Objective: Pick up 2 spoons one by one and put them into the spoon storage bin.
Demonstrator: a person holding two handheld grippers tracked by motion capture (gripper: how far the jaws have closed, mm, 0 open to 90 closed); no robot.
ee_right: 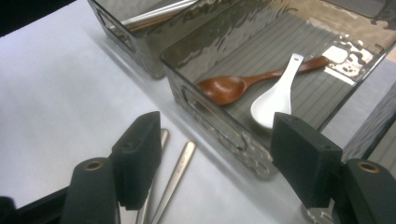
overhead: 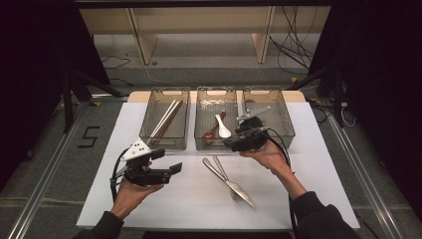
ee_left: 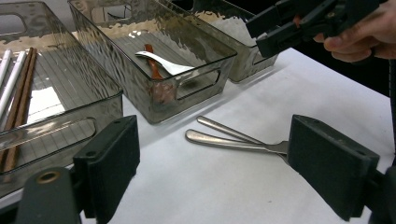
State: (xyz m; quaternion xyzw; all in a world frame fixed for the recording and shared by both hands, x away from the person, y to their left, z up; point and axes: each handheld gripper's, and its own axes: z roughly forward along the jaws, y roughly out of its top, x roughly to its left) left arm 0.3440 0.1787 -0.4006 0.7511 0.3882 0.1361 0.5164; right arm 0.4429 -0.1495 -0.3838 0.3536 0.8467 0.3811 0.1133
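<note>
Two metal pieces of cutlery, a fork and a knife [overhead: 226, 178], lie crossed on the white table in front of the bins. Their handles [ee_left: 224, 140] show between my left gripper's jaws, farther off, and the handles [ee_right: 180, 168] also lie low between my right gripper's jaws. My left gripper [overhead: 168, 160] is held above the table's left side, open and holding nothing; its jaws [ee_left: 215, 154] stand wide. My right gripper [overhead: 233, 144] hovers at the middle bin's front wall, open and holding nothing [ee_right: 217, 140]. A brown wooden spoon [ee_right: 229, 88] and a white spoon [ee_right: 273, 100] lie in that bin.
Three clear bins stand in a row at the back: the left bin [overhead: 164, 144] holds chopsticks [overhead: 166, 119], the middle bin [overhead: 211, 146] the spoons, the right bin [overhead: 287, 130] metal cutlery. The white table ends close behind the bins and in front of the hands.
</note>
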